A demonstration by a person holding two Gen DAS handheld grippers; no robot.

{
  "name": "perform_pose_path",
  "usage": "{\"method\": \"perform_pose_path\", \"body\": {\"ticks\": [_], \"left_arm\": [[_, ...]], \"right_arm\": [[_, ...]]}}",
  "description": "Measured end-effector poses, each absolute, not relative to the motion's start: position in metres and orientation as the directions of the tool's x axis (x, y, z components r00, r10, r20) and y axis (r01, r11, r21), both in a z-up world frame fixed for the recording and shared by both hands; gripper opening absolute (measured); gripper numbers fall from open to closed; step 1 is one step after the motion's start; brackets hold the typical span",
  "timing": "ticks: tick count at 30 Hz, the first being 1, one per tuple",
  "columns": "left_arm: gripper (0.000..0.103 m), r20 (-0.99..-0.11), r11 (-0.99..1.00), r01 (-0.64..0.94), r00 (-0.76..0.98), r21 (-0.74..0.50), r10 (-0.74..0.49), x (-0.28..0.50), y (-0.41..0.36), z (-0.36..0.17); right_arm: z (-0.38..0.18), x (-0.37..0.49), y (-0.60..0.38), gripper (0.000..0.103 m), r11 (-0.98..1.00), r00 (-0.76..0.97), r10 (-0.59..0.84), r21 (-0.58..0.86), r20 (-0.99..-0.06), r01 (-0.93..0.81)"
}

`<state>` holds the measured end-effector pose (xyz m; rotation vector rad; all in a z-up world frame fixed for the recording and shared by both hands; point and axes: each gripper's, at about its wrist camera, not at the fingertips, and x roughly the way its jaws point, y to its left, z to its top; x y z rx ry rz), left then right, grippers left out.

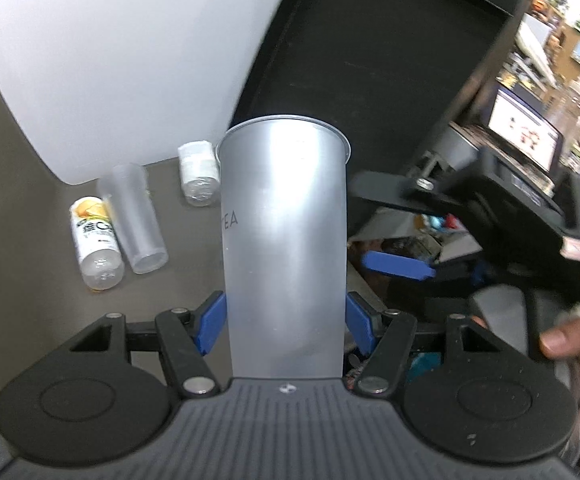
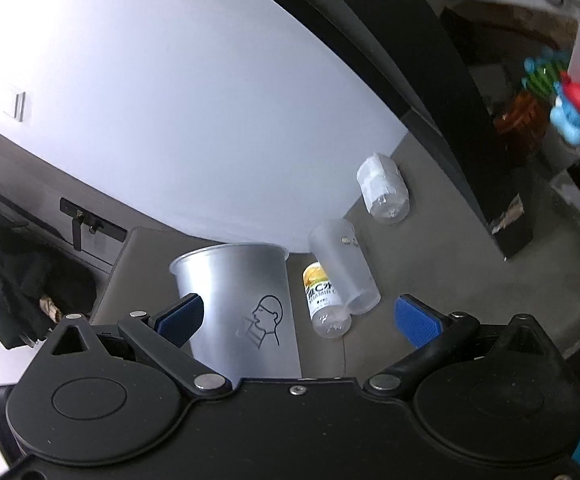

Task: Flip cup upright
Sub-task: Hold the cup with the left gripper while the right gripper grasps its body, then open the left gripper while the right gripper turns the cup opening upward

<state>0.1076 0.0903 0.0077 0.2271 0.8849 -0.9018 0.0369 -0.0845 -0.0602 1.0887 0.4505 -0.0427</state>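
Note:
My left gripper [image 1: 285, 320] is shut on a tall frosted grey cup [image 1: 283, 240], its blue pads pressing both sides near the cup's base, rim pointing away from the camera. The same cup [image 2: 241, 300], with a line drawing of a head, shows in the right wrist view, rim up, above the grey table [image 2: 470, 280]. My right gripper [image 2: 306, 320] is open and empty beside the cup; its left pad overlaps the cup in view. The right gripper [image 1: 394, 228] also shows open in the left wrist view, to the right of the cup.
On the table lie a clear plastic cup [image 1: 137, 220] on its side, a yellow-labelled bottle [image 1: 93, 244] and a white-labelled bottle [image 1: 198, 174]. A white wall [image 1: 109, 60] stands behind, a black panel [image 1: 370, 60] to the right. Toys [image 2: 570, 108] at far right.

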Motion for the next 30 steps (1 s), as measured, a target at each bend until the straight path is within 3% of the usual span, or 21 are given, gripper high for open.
{"method": "perform_pose_path", "body": {"ticks": [20,21,22,30], "left_arm": [[0.063,-0.764,0.549,0.812,0.221,-0.200,-0.606,0.090,0.102,0.002],[0.064,-0.766,0.548,0.813,0.219,-0.199,-0.604,0.090,0.102,0.001],[0.064,-0.770,0.554,0.809,0.221,-0.198,-0.598,0.091,0.103,0.000],[0.063,-0.815,0.610,0.757,0.190,-0.233,-0.547,0.108,0.106,-0.013]], "right_arm": [[-0.067,0.061,-0.073,0.103,0.417,0.888,0.308,0.888,-0.341,0.197],[-0.068,0.062,-0.072,0.098,0.418,0.888,0.312,0.888,-0.337,0.190],[-0.067,0.063,-0.071,0.079,0.426,0.890,0.307,0.885,-0.338,0.189],[-0.055,0.070,-0.056,0.077,0.574,0.876,0.242,0.790,-0.416,0.217]]}}
